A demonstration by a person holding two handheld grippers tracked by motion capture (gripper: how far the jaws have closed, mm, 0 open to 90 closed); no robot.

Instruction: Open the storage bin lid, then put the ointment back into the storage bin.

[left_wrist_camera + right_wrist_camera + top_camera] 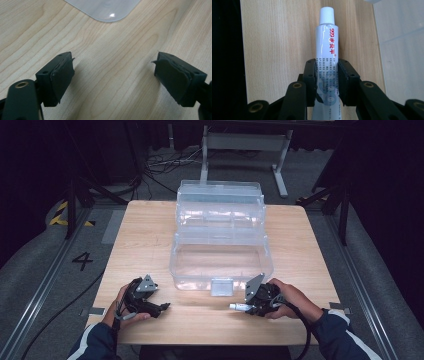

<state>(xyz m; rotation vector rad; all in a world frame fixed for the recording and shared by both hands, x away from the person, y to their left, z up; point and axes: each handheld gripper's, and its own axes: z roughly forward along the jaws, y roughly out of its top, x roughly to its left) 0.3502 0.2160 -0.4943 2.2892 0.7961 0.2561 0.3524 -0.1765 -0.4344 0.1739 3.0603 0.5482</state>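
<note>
A clear plastic toolbox [221,240] stands open in the middle of the wooden table [140,235], its lid tilted back. My right gripper [250,307] rests near the front edge, to the right of the box's latch [222,286], and is shut on a white ointment tube [327,50] with a white cap and red lettering; the tube's cap end [234,306] points left. My left gripper [162,308] lies low over the table at the front left. Its jaws stand wide apart with only bare wood between the pads [62,75]. A rounded corner of the box [105,10] lies ahead of it.
A metal frame stand [245,145] and cables [160,162] lie on the floor beyond the table. Dark tripod legs [75,195] flank both sides. Bare wood stretches left and right of the box.
</note>
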